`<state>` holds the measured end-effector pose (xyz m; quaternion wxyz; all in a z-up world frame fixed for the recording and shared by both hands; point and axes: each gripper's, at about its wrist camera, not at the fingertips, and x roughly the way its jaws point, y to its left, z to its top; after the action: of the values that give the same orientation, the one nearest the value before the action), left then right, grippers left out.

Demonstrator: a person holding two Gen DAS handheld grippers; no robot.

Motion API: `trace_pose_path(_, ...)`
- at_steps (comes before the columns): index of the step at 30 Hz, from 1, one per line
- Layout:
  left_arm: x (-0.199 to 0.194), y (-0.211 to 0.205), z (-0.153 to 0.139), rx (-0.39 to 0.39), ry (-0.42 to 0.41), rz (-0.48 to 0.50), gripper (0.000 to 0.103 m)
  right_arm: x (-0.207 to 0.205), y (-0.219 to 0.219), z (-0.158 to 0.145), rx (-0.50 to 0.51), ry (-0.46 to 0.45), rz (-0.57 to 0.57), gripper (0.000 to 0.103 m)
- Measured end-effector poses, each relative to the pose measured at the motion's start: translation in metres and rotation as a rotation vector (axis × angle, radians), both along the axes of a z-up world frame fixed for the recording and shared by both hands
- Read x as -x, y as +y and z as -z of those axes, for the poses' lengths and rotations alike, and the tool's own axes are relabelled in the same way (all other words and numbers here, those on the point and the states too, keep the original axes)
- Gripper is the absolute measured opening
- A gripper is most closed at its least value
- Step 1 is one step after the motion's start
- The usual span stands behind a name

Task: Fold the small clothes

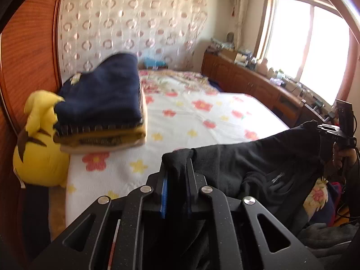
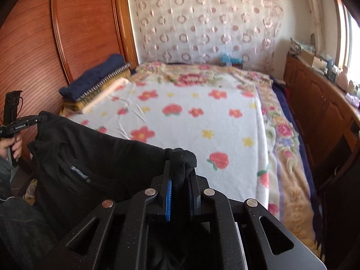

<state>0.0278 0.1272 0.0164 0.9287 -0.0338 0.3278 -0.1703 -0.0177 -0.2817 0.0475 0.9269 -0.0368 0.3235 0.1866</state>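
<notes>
A black garment (image 1: 254, 162) hangs stretched between my two grippers above the near edge of the bed. In the left wrist view my left gripper (image 1: 176, 168) is shut on one bunched corner of it, and the right gripper (image 1: 324, 130) holds the far corner at the right edge. From the right wrist camera, my right gripper (image 2: 181, 171) is shut on the other corner of the black garment (image 2: 101, 157), which sags toward the left gripper (image 2: 38, 118), carried by a hand. The cloth's lower part drops out of sight below the fingers.
A bed with a white flowered blanket (image 1: 202, 117) (image 2: 191, 112) lies ahead. A stack of folded clothes (image 1: 103, 103) (image 2: 96, 78), navy on top, sits by the wooden headboard (image 1: 27, 56). A yellow plush toy (image 1: 38, 153) leans beside it. A cluttered wooden cabinet (image 1: 258, 81) runs under the window.
</notes>
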Motion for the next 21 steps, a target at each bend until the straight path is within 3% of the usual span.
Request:
trace_pose_path(5,0.026,-0.004,-0.054,0.048,-0.116,0.041,0.012,0.039,-0.007,-0.045,-0.013,-0.098,-0.011,0.011)
trace_pose_path(10,0.047,-0.009,-0.101,0.044,-0.227,0.075,0.012,0.08,-0.012,-0.084,-0.017,-0.192,-0.019,0.01)
trace_pose_path(21,0.071,0.005,-0.158,0.085,-0.403,0.051,0.012,0.159,-0.018,-0.133,-0.019,-0.404,-0.003,0.01)
